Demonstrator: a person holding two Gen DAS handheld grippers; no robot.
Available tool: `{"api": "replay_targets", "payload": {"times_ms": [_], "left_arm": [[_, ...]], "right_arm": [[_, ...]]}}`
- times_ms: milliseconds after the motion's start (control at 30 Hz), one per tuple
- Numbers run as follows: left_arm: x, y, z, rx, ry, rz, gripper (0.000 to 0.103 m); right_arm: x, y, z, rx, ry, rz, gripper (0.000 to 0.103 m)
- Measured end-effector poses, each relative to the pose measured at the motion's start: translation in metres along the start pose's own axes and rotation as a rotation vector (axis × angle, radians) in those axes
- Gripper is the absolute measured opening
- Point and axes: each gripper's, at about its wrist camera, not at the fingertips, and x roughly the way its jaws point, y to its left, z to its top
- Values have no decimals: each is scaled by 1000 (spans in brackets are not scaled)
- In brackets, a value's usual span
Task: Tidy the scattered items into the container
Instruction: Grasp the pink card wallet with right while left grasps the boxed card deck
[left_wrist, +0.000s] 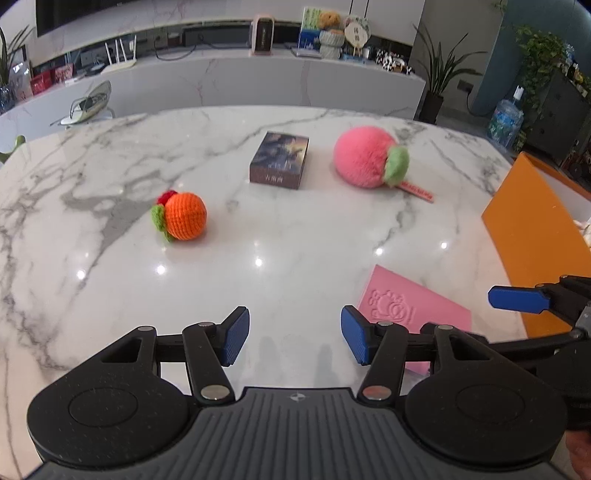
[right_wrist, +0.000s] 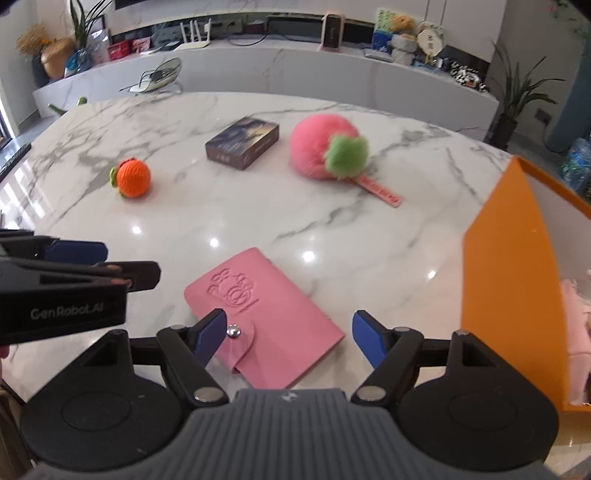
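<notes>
Table: white marble top (left_wrist: 295, 236), grey veins, lamp glints on the gloss.
Left gripper (left_wrist: 294, 338): blue pads apart, nothing between them — bare marble shows in the gap.
Right gripper (right_wrist: 289, 338): pads set wider, gripping nothing; the pink wallet lies on the table below the gap, nearer the left pad, not pinched.
Pink wallet (right_wrist: 264, 317): flat, embossed face up, snap flap toward the camera. In the left view it sits at 4 o'clock (left_wrist: 413, 310), just beside the right pad.
Orange crochet fruit (left_wrist: 183, 216): 10 o'clock in the left view, green leaf on its left; well apart from the rest.
Dark box (left_wrist: 279, 160): lying flat at 12 o'clock, between the crochet fruit and the plush.
Pink plush fruit (left_wrist: 365, 157): 1 o'clock, green tuft facing the camera, pink tag (right_wrist: 380, 192) trailing on the marble.
Orange container (right_wrist: 513, 280): 3 o'clock at the table's right edge — white inside, something pale pink already in it.
</notes>
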Motion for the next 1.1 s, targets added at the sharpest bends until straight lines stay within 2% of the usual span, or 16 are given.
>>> {"api": "replay_targets", "payload": {"times_ms": [167,367,467,667,733,900,1100], "left_arm": [[15,1,0,6,33,4,65],[25,4,1,1,59,5,65],[28,5,3,2,59,8,65],[34,8,9,3,50,18,65],[37,9,13,7,47,21,65],[47,7,26,24,30,13,65],[56,0,53,72,-43,5,65]], "right_arm": [[18,8,0,-44,33,54,84],[31,12,0,-87,35,60,95],[37,10,3,-91,40,70,97],[53,4,9,-62,66,58,95],[56,2,13,-46,61,63,92],[67,-2,27,-33,42,43,91],[81,-18,45,27,23,18,90]]}}
